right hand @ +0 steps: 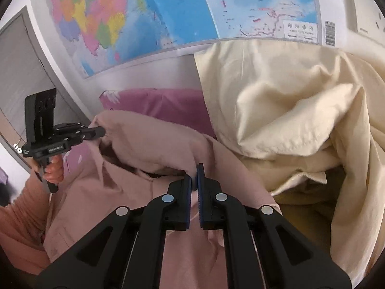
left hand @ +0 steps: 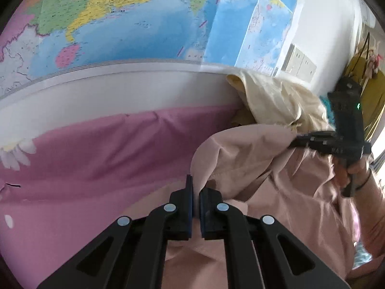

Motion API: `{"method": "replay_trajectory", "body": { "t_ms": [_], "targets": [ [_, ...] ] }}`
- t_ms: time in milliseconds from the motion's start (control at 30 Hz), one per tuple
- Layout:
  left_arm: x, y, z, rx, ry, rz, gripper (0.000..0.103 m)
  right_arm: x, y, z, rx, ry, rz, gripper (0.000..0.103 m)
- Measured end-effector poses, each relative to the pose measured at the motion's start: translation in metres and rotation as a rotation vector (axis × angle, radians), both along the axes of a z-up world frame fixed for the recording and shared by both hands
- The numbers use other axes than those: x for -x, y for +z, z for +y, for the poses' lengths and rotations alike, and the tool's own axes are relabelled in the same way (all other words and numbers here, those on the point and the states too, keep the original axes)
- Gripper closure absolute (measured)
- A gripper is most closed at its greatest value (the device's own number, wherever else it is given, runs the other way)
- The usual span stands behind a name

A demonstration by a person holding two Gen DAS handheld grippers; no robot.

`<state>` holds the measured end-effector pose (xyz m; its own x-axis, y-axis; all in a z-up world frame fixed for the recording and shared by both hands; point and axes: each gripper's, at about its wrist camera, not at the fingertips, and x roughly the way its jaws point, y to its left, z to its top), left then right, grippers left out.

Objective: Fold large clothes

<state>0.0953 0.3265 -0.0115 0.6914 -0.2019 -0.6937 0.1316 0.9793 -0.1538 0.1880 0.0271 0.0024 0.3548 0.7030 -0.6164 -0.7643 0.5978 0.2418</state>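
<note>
A large dusty-pink garment (left hand: 240,149) is lifted over a bed, its top edge stretched between both grippers. In the left wrist view my left gripper (left hand: 197,187) is shut on a fold of that edge. To the right, my right gripper (left hand: 292,143) is held by a hand and pinches the cloth's other end. From the right wrist view the garment (right hand: 149,139) hangs as a draped band. My right gripper (right hand: 195,168) is shut on it near the middle, and my left gripper (right hand: 102,131) bites the far left corner.
A pink bed sheet (left hand: 96,149) with a daisy print lies under the garment. A crumpled cream quilt (right hand: 288,110) is piled to the right against the wall. A coloured wall map (left hand: 120,24) hangs behind the bed, and a grey door (right hand: 19,72) stands at the left.
</note>
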Motion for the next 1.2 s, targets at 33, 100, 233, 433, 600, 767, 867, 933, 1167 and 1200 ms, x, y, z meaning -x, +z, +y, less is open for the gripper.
{"method": "replay_trajectory", "body": {
  "t_ms": [33,100,233,433,600,767,867,933,1167,1200],
  "targets": [
    [-0.001,0.000,-0.006,-0.079,0.011,-0.004,0.098,0.002,0.003,0.006,0.020,0.003,-0.026,0.097],
    [0.003,0.001,-0.022,-0.155,-0.015,-0.030,0.088,0.008,0.007,0.016,0.092,-0.016,-0.091,0.087],
    [-0.009,0.008,-0.045,-0.287,-0.070,-0.072,0.059,0.015,0.012,0.033,0.181,-0.024,-0.201,0.060],
    [-0.052,0.001,-0.041,-0.322,-0.046,-0.024,0.043,0.013,0.021,0.068,0.230,0.021,-0.269,0.049],
    [-0.084,-0.027,-0.025,-0.250,-0.029,0.096,0.043,0.007,0.008,0.102,0.347,0.040,-0.313,0.051],
    [-0.096,-0.040,-0.013,-0.174,-0.009,0.147,0.093,-0.007,0.006,0.109,0.345,0.056,-0.234,0.098],
    [-0.088,-0.028,0.004,-0.094,0.019,0.103,0.096,-0.019,0.025,0.092,0.167,0.061,-0.153,0.098],
    [-0.083,-0.023,0.011,-0.084,0.049,0.101,0.091,-0.032,0.025,0.089,0.134,-0.012,-0.124,0.098],
    [-0.013,-0.004,0.037,-0.119,0.125,0.042,0.044,-0.032,0.012,0.124,0.216,-0.098,-0.133,0.078],
    [0.003,-0.003,0.045,-0.107,0.134,0.042,0.041,-0.028,0.015,0.123,0.212,-0.105,-0.135,0.076]
  ]
}}
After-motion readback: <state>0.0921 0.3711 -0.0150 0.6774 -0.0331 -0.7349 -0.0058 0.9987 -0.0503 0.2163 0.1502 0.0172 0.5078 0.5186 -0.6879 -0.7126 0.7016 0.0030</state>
